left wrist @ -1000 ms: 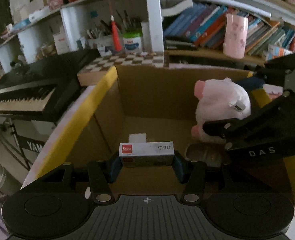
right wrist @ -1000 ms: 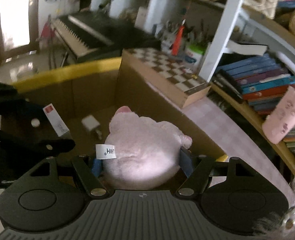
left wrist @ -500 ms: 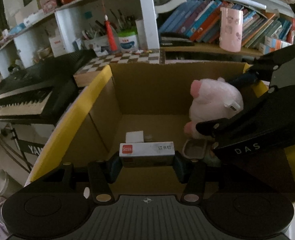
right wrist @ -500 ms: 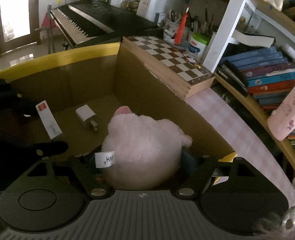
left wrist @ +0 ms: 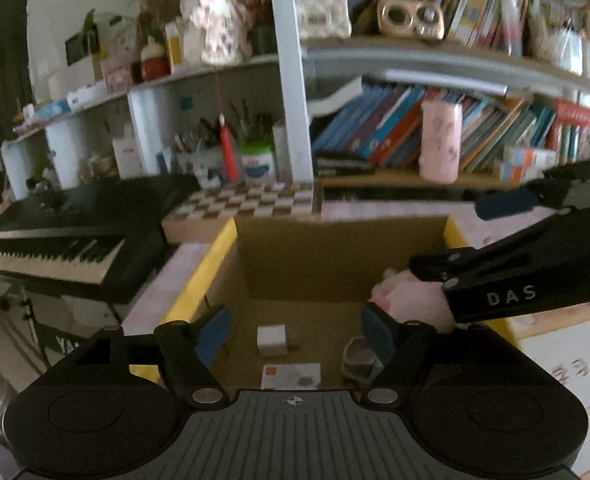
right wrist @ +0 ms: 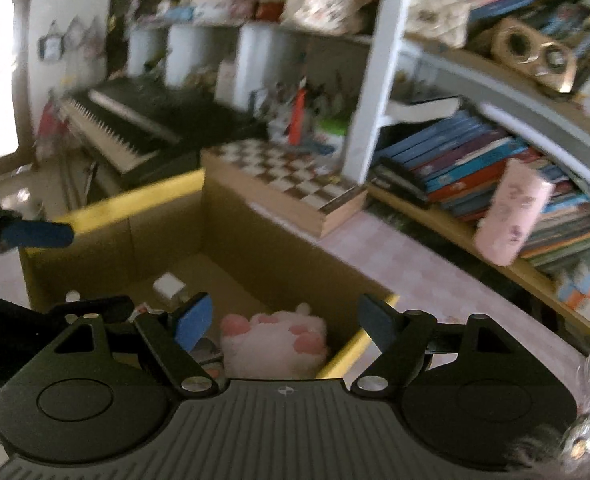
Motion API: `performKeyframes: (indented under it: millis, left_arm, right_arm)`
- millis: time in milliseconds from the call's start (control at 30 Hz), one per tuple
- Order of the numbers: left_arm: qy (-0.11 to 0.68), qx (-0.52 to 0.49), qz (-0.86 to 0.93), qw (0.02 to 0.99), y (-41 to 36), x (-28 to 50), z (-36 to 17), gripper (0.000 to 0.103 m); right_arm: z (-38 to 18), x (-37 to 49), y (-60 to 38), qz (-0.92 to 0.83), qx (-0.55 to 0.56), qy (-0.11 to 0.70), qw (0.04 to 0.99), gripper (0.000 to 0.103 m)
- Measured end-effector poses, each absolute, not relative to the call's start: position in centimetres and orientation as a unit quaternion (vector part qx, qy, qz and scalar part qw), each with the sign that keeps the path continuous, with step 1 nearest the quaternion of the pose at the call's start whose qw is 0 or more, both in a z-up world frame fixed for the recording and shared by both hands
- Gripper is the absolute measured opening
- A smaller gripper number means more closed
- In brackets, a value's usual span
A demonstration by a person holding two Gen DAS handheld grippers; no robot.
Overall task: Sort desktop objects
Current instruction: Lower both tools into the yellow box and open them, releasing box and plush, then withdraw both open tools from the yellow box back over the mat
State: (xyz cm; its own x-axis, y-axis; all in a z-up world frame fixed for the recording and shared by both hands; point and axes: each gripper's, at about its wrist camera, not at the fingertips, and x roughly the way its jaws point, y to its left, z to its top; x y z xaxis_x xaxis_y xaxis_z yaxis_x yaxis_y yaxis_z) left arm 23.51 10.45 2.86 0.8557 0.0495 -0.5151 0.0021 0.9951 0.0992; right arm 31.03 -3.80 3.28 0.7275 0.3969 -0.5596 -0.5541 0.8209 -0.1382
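Observation:
A cardboard box with yellow-edged flaps (left wrist: 219, 256) (right wrist: 135, 200) stands on the desk. My left gripper (left wrist: 295, 334) is open and empty above it. The white staple box with a red label (left wrist: 291, 375) lies on the box floor below it, near a white charger (left wrist: 271, 340) and a small grey item (left wrist: 357, 358). My right gripper (right wrist: 285, 318) is open and empty over the box's right side. The pink plush toy (right wrist: 275, 340) lies in the box under it and shows in the left wrist view (left wrist: 411, 300), partly behind the right gripper's arm.
A chessboard (left wrist: 247, 202) (right wrist: 291, 176) lies behind the box. A black keyboard piano (left wrist: 75, 240) stands at the left. Shelves with books (left wrist: 395, 132), a pen cup (left wrist: 255, 160) and a pink bottle (left wrist: 441, 146) rise behind. The desk has a pink checked cover (right wrist: 415, 280).
Both grippers opened and rose. The staple box dropped from the left gripper to the box floor. The pink plush toy dropped from the right gripper into the box.

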Motion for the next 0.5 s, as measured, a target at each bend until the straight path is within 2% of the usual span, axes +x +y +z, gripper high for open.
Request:
performKeyframes:
  millis: [200,500]
  left_arm:
    - [0.241,0.013,0.010,0.970,11.0,20.1,4.2,0.080]
    - [0.247,-0.004,-0.011,0.969,12.4,14.9,3.8,0.080]
  right_arm:
    - [4.8,27.5,-6.4,0.194,-0.095,0.240,0.946,0.079]
    - [4.9,20.0,-8.8,0.110,-0.048,0.230,0.966,0.079]
